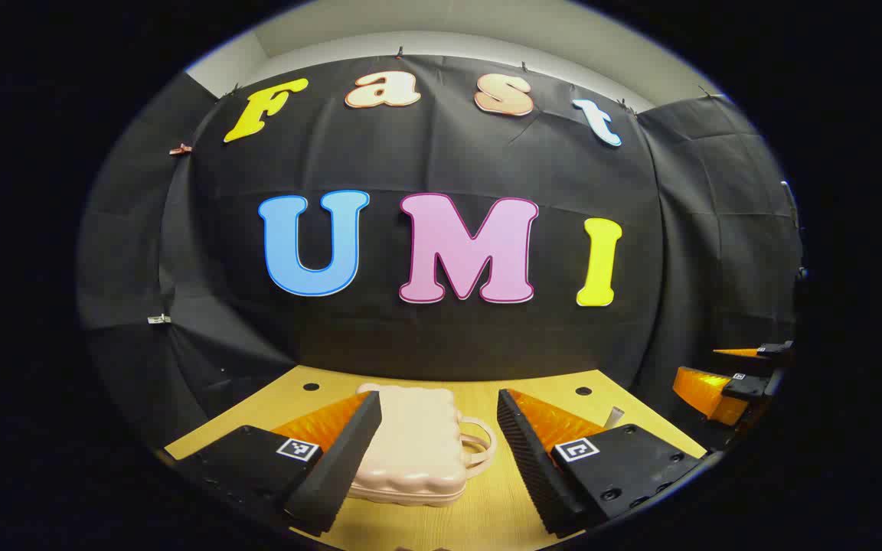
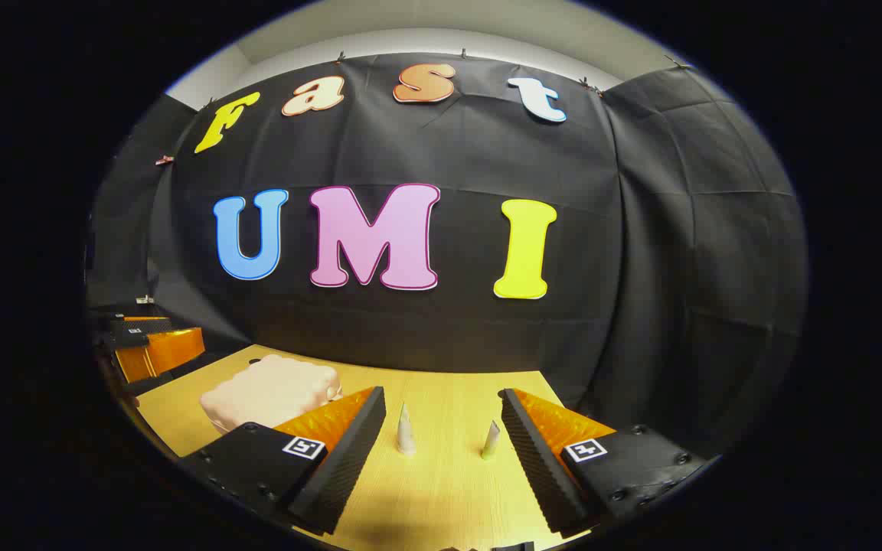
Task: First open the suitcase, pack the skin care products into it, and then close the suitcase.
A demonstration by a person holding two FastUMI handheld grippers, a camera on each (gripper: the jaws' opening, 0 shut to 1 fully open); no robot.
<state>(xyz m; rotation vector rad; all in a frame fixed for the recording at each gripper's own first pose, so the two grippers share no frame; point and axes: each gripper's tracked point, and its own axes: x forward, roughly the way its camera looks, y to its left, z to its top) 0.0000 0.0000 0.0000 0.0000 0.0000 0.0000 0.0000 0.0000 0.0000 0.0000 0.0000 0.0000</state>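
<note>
A small pale pink suitcase (image 1: 410,448) lies flat and closed on the wooden table (image 1: 502,505), its handle pointing right. My left gripper (image 1: 439,451) is open, fingers on either side of the case and above it. In the right gripper view the same suitcase (image 2: 269,394) sits to the left. Two small pale skin care tubes (image 2: 405,430) (image 2: 491,440) stand upright on the table (image 2: 441,490) between the open fingers of my right gripper (image 2: 441,440). One tube (image 1: 614,417) peeks out beside the left gripper's right finger. The right gripper (image 1: 724,383) shows at the far right, and the left gripper (image 2: 146,344) at the far left.
Black cloth walls close the booth behind and on both sides. The table has two small dark holes (image 1: 311,386) (image 1: 583,391) near its back edge. Bare wood lies in front of the tubes.
</note>
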